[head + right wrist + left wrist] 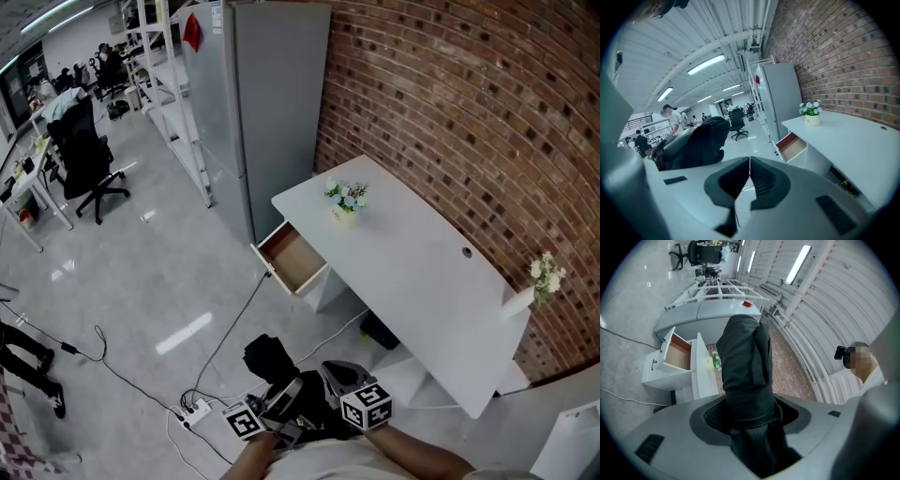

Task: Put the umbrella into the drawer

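Note:
A black folded umbrella [744, 366] stands up between the jaws of my left gripper [750, 420], which is shut on it. In the head view the umbrella [266, 360] shows low in the middle, above the left gripper [277, 397], well short of the desk. My right gripper [749, 176] is shut with nothing in it and sits just to the right [343, 381]; the umbrella [699, 139] is at its left. The drawer [292, 259] is pulled open at the near left end of the white desk [422, 272], and its wooden inside looks empty [792, 146].
A small flower pot [345, 202] stands on the desk near the drawer end, and a white vase with flowers [536, 284] at the far right. Brick wall behind, a grey cabinet [262, 103] at left. Cables and a power strip [194, 410] lie on the floor.

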Demonstrator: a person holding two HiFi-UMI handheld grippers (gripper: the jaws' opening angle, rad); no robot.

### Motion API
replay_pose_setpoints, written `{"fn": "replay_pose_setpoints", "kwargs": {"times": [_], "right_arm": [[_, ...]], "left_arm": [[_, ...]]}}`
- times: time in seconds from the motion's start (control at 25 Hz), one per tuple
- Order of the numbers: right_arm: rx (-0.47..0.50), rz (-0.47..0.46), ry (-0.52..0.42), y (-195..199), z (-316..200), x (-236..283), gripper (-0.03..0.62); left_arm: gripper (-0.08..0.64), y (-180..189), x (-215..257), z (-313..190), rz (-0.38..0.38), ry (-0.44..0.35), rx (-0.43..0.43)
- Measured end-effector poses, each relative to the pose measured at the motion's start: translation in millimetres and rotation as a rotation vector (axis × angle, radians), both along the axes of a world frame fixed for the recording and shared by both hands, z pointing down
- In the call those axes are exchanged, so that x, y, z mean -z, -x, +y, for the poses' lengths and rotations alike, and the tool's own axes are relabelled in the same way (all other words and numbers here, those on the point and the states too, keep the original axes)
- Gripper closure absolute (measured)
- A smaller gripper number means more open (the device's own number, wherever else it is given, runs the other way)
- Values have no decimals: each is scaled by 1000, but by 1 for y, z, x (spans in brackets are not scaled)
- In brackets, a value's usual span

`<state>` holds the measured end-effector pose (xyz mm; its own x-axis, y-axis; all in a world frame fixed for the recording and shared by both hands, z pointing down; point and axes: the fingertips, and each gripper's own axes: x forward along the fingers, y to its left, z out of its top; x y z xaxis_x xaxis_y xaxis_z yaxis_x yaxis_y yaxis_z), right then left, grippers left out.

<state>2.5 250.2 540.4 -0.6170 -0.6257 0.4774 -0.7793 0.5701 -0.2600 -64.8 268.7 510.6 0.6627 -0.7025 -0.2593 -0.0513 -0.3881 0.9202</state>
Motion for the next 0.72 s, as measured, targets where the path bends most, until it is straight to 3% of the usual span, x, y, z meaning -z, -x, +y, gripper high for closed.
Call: {"fn": "replay_pose_setpoints", "kwargs": {"times": [0.36,0.72], "right_arm": [[-53,47,30,-22,11,-2,575],[-61,44,40,-28,10,-6,575]], "left_arm": [[297,-19,-8,4,59,39,-49],[298,-21,-12,3,51,39,-48]]}}
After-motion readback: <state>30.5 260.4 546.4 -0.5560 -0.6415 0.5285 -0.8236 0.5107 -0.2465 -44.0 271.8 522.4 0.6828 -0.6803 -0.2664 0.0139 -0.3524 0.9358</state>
